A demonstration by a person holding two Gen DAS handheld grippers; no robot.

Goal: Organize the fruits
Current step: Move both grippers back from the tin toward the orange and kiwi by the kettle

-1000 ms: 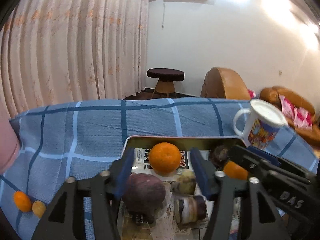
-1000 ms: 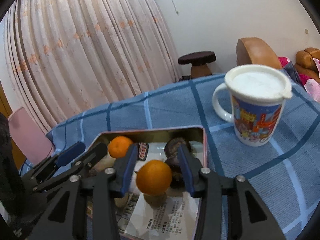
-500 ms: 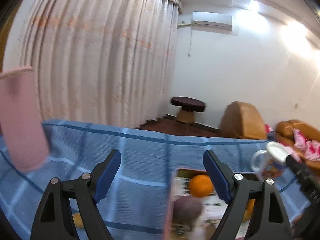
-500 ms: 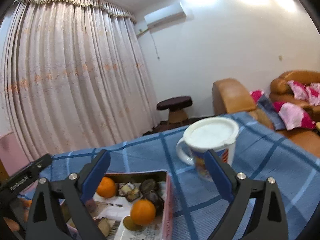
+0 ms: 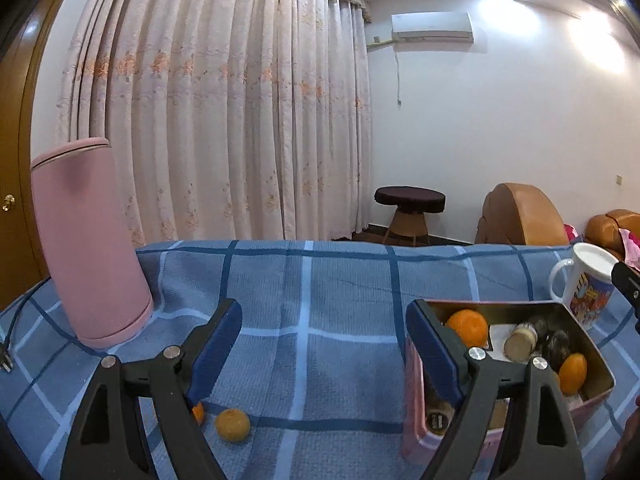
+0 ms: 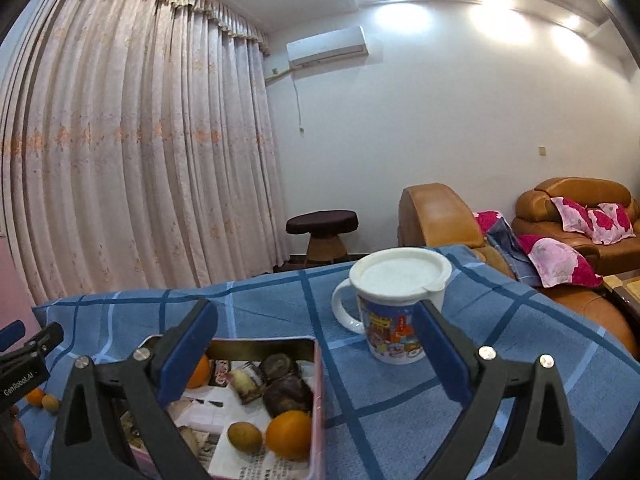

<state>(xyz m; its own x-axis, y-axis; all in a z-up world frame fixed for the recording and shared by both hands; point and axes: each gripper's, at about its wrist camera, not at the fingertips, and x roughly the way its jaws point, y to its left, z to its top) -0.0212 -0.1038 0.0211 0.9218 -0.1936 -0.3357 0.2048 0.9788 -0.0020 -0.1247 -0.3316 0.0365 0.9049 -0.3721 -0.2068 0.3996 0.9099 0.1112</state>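
left gripper (image 5: 324,344): jaws wide apart, nothing between | small orange fruit (image 5: 232,424) on blue checked cloth (image 5: 320,280) below its left finger | right gripper (image 6: 316,346): jaws wide apart, empty | pink tin (image 6: 318,384) below-left holds oranges (image 6: 289,434), dark fruits | lidded mug (image 6: 394,308) just ahead
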